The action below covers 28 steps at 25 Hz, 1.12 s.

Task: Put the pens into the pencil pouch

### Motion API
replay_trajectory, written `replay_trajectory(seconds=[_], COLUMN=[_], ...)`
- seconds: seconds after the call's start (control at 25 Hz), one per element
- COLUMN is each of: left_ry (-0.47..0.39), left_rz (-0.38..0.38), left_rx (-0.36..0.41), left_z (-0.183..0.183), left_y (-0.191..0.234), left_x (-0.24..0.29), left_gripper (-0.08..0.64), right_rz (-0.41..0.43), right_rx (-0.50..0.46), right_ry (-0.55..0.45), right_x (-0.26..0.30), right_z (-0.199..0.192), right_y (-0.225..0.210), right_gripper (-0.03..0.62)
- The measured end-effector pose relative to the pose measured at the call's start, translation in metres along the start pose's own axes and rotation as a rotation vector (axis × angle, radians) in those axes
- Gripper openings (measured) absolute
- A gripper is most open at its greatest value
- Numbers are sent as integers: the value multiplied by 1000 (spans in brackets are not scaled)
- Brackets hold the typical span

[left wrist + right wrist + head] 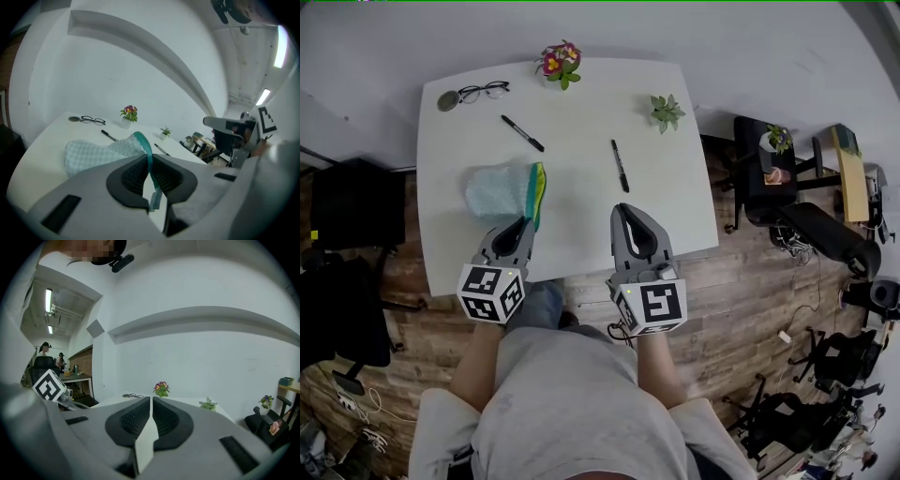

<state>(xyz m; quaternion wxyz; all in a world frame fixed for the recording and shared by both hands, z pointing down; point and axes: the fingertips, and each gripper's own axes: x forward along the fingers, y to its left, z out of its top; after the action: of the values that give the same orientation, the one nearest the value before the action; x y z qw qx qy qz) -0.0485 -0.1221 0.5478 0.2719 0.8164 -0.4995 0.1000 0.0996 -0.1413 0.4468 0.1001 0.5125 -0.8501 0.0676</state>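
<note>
A pale blue checked pencil pouch (497, 190) with a teal zip edge (537, 192) lies at the near left of the white table (581, 234). My left gripper (528, 223) is shut on that zip edge; in the left gripper view the teal strip (149, 159) is pinched between the pads and the pouch (93, 151) hangs out beyond them. Two black pens lie loose: one (522, 133) behind the pouch, one (620, 166) near the table's middle. My right gripper (623, 208) hovers over the near edge, shut with nothing in it (151, 401).
Glasses (483, 91) and a small round object (448, 100) sit at the far left corner. A flower pot (561, 64) and a small green plant (667, 112) stand along the far edge. Black chairs and a side table (773, 164) stand to the right.
</note>
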Motion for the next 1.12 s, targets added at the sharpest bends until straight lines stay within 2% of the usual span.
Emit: replay_trajectory(seconds=[0.4, 0.76, 0.88, 1.12], left_ry=[-251, -316, -326, -333], left_rz=[-178, -231, -238, -251], left_rx=[-52, -82, -83, -100], left_z=[99, 127, 133, 142], left_y=[-19, -1, 6, 11], left_x=[-26, -36, -37, -30], left_gripper=[48, 48, 48, 48], right_rz=[-16, -77, -95, -84], right_rx=[-19, 9, 41, 131], right_ry=[-59, -58, -8, 245], right_x=[17, 38, 45, 73], right_z=[30, 40, 34, -7], right_y=[1, -7, -19, -56], right_gripper=[37, 37, 37, 37])
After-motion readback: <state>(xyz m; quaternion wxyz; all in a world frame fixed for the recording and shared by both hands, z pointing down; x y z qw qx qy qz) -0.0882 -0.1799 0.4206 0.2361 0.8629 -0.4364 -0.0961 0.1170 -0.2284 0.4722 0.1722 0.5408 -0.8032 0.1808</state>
